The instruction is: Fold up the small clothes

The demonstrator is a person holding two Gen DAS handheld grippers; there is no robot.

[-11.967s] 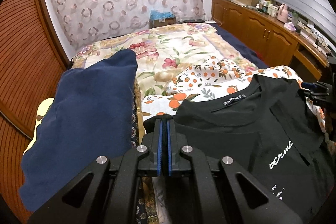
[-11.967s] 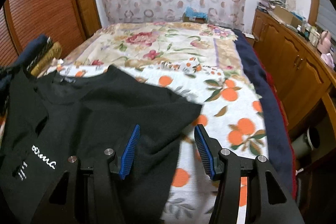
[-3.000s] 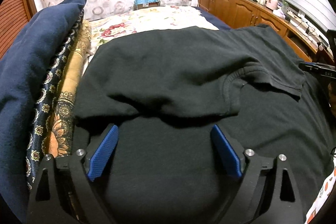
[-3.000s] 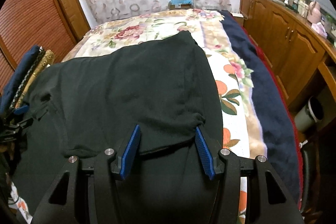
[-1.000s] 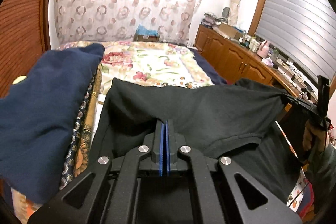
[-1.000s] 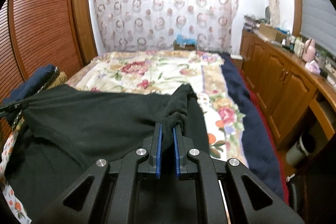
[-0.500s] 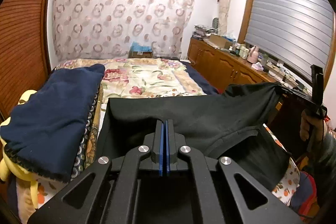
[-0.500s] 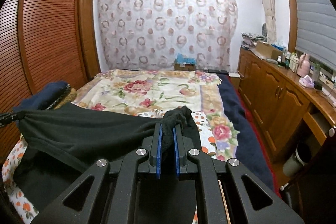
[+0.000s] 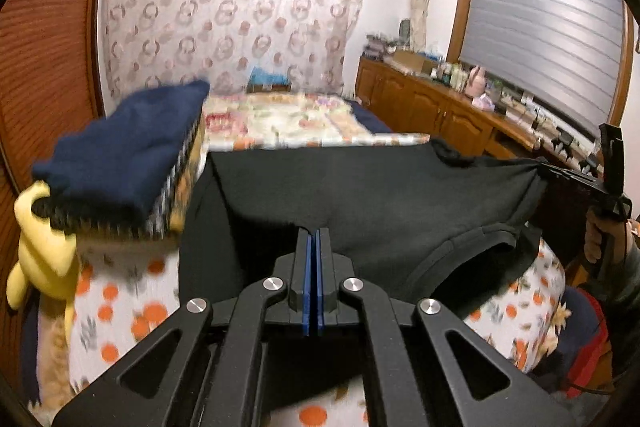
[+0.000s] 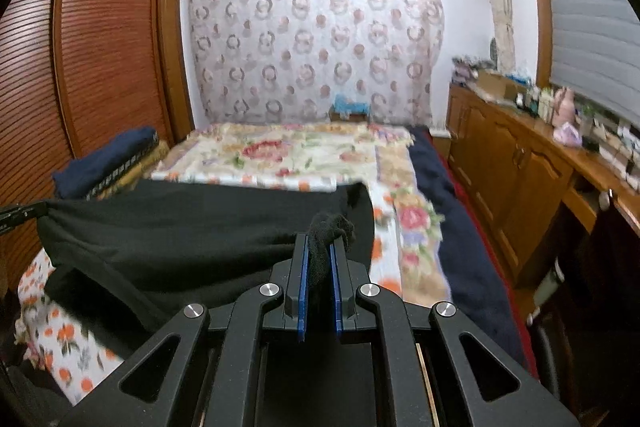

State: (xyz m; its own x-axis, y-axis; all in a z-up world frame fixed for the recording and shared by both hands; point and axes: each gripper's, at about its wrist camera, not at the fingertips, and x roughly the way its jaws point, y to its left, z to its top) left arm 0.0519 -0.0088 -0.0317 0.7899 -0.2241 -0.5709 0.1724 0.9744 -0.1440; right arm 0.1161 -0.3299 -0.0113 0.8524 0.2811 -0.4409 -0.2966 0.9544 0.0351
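In the left wrist view, the left gripper (image 9: 312, 239) at lower centre is pinched tight on the near edge of the black shirt (image 9: 376, 195), which stretches across mid-frame to the right gripper (image 9: 544, 173) at the right edge. A folded navy blanket (image 9: 124, 155) sits at left.

In the right wrist view, the right gripper (image 10: 319, 247) is clamped on a bunched corner of the shirt (image 10: 192, 227) — it spreads leftward over the bed (image 10: 304, 151).

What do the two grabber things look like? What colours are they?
Both look alike. The left gripper and the right gripper are matte black, with angular arms that have triangle-shaped holes cut out. Each has four round silver bolts. The fingers are flat black bars lined with bright blue pads. No writing or cables show on them.
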